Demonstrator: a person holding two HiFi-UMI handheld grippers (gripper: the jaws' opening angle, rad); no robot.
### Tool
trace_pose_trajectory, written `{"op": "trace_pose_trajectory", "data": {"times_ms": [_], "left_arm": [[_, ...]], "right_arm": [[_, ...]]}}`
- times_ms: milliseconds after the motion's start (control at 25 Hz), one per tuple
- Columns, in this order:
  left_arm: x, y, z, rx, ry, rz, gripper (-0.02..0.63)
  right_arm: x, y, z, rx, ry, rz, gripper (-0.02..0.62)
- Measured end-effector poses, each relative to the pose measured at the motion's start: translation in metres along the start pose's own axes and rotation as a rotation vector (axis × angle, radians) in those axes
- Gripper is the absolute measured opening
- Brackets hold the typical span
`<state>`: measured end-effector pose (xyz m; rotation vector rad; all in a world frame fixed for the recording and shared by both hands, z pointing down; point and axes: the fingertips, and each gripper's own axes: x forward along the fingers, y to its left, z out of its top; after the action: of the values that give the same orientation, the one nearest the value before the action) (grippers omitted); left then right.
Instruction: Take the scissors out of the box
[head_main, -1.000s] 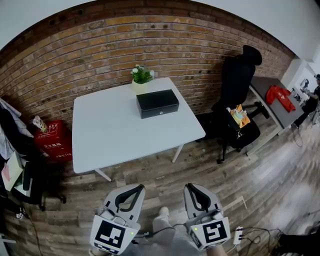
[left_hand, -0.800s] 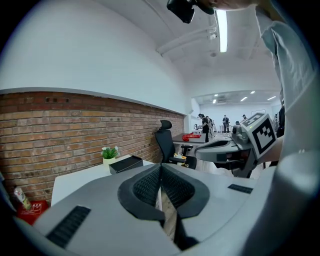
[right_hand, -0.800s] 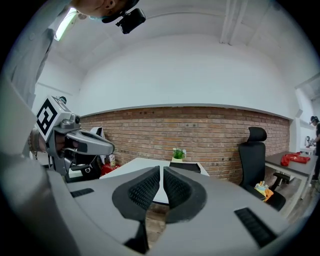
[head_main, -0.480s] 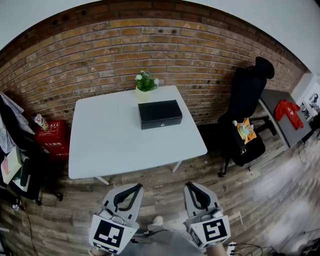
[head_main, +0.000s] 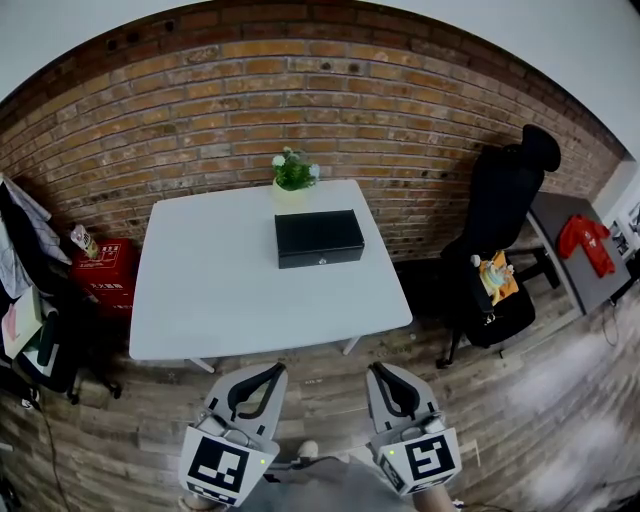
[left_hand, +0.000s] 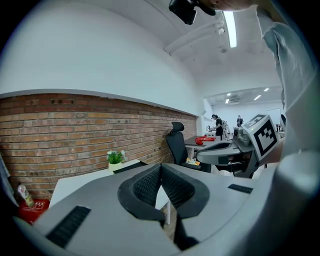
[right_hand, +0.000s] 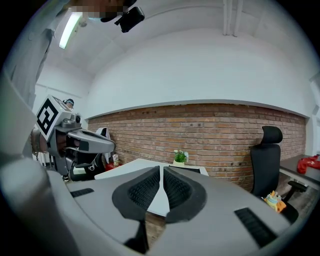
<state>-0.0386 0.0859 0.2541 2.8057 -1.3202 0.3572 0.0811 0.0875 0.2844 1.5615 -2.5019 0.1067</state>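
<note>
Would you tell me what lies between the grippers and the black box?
In the head view, only wood floor and bare white table lie before the box.

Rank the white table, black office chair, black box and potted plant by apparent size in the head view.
1. white table
2. black office chair
3. black box
4. potted plant, clearly the smallest
</note>
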Motion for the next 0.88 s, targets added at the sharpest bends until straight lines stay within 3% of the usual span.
{"op": "trace_pose_trajectory", "data": {"times_ms": [360, 880], "left_arm": [[0.013, -0.009, 0.003, -0.004, -0.005, 0.016, 0.015], [0.039, -0.017, 0.001, 0.023, 0.028, -0.062, 0.015]], "right_arm": [[-0.001, -0.018, -0.001, -0.014, -0.007, 0.004, 0.051], [-0.003, -0.036, -0.012, 0.025, 0.006, -0.052, 0.051]]}}
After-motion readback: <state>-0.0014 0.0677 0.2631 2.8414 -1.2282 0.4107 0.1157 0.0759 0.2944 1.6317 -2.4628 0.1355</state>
